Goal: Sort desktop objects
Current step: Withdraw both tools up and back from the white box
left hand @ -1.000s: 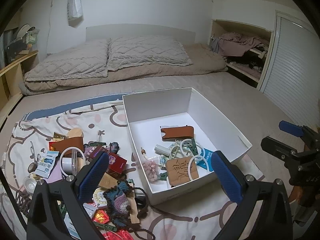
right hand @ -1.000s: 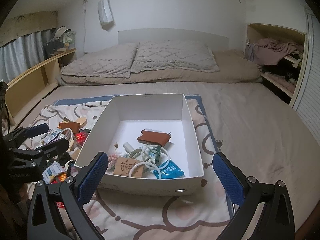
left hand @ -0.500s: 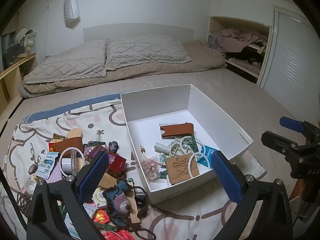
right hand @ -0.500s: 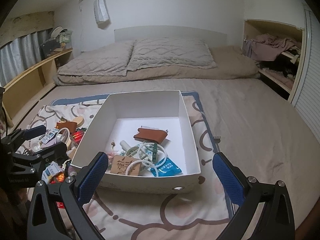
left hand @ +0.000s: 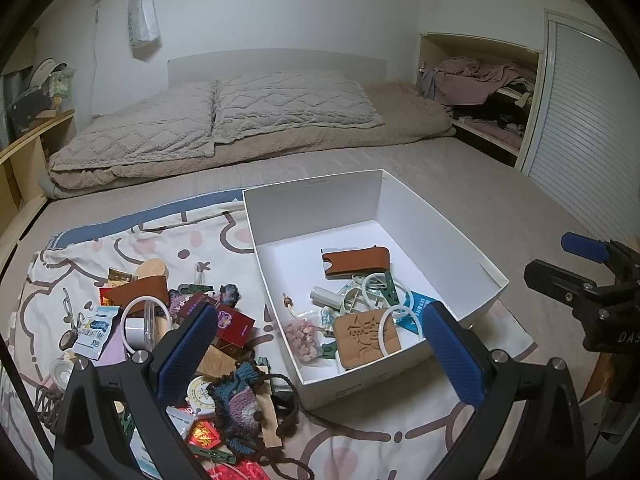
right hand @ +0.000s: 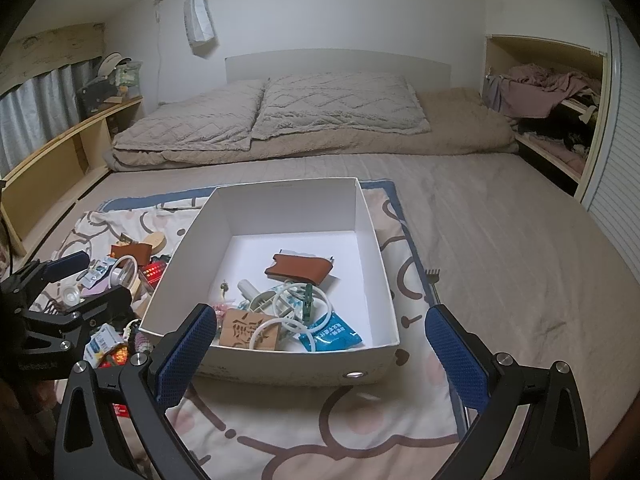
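White open-topped cardboard box [left hand: 472, 264] resting on a cartoon-print blanket [left hand: 208, 236] spread over the grey bed [right hand: 500, 232], partly filled: a brown leather card sleeve [left hand: 356, 261] lies mid-floor, and a carved tan wooden plaque [left hand: 366, 338], white plastic rings [left hand: 396, 330], a green clip [left hand: 390, 283], a blue foil sachet [right hand: 330, 334] and a small bag of pink beads [left hand: 299, 335] crowd its near end. Left of the box, on the blanket, the unsorted heap remains: a knitted blue-and-pink pouch with a brown cord [left hand: 240, 400], a dark red card packet [left hand: 234, 322], a second brown leather piece [left hand: 138, 294], a white ring [left hand: 144, 322] and small sachets. Left tongs [left hand: 320, 354] spread wide and empty above the box's near left corner and the heap; right tongs [right hand: 322, 358] likewise spread and empty, before the box's near wall. Compared with half a second ago, both views sit marginally nearer and lower, while box contents and heap are unaltered; nothing has been picked. Judged stage: between placements, with the heap left of the box the likely next target and much sorting outstanding
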`<state>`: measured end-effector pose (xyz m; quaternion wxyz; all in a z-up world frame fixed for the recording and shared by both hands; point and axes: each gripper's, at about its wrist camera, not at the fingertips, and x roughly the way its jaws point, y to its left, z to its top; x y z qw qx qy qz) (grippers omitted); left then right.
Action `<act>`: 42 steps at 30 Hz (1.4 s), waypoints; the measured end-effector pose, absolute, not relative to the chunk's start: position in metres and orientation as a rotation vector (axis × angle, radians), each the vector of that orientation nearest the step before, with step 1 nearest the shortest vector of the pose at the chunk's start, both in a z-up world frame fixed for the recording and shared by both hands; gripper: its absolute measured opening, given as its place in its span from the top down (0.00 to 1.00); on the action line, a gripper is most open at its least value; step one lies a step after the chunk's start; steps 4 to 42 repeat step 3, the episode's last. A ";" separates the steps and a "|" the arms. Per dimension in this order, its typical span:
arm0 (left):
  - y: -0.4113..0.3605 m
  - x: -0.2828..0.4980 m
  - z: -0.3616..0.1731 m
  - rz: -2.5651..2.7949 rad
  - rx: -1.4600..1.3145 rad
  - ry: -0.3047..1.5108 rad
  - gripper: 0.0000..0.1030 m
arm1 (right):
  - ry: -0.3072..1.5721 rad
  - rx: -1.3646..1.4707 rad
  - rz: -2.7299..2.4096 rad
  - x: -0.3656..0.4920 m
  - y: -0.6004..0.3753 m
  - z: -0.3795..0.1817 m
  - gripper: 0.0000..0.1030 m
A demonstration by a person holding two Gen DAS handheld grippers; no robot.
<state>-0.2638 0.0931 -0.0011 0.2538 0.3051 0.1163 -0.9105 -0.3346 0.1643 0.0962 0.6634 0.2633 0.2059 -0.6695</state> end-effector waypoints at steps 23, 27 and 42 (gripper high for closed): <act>0.093 -0.264 -0.001 -2.472 0.827 0.314 0.00 | 0.465 0.596 -1.512 -0.335 0.164 0.096 0.00; 0.093 -0.264 -0.001 -2.472 0.827 0.314 0.00 | 0.465 0.596 -1.512 -0.335 0.164 0.096 0.00; 0.093 -0.264 -0.001 -2.472 0.827 0.314 0.00 | 0.465 0.596 -1.512 -0.335 0.164 0.096 0.00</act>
